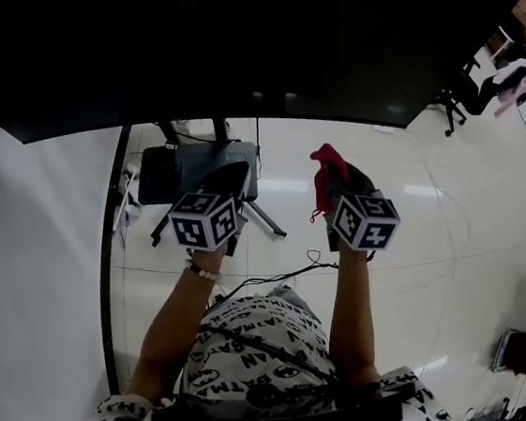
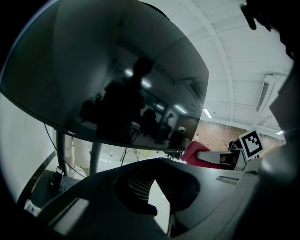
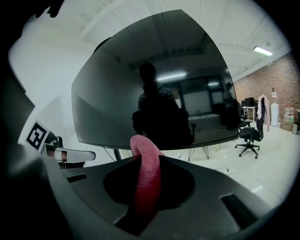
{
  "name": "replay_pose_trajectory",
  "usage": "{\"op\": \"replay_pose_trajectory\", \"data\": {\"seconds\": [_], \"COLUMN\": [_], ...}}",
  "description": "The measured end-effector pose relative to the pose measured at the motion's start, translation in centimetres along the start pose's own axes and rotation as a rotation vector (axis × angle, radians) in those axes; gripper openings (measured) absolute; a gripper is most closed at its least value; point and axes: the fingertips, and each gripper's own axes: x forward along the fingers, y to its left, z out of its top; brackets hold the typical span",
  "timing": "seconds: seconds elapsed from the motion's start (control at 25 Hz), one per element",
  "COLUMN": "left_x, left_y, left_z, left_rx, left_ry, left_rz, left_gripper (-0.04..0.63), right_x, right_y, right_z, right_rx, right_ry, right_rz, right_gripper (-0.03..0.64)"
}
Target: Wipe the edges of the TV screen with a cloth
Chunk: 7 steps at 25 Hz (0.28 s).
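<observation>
Right gripper [image 3: 148, 159] clamps red cloth [image 3: 146, 180], facing TV screen [image 3: 154, 75] — left gripper [image 2: 159, 190] parted, empty.

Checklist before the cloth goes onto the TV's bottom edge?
1. Red cloth clamped in right tongs: ok, jaws shut on it.
2. Cloth end sticks out past the jaws: ok.
3. Cloth touching the TV screen bottom edge: not ok, head view shows floor between them.
4. Left tongs empty: ok, jaws slightly apart, nothing between.
5. Left tongs off the screen: ok, held below it.
</observation>
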Motion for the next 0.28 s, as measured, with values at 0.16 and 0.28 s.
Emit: {"op": "replay_pose_trajectory", "data": {"seconds": [0.16, 0.28], "left_x": [0.21, 0.29], "left_y": [-0.31, -0.48], "left_z": [0.07, 0.08], "left_rx": [0.009, 0.011], "left_ry": [0.004, 0.005], "left_rz": [-0.012, -0.018], "left_gripper": [0.002, 0.002], "right_x": [0.19, 0.26], "right_y": [0.46, 0.81], "right_z": [-0.17, -0.06], "right_rx": [-0.002, -0.012], "right_ry": [0.009, 0.014], "right_rz": [0.007, 0.013], "right_gripper": [0.064, 0.064]}}
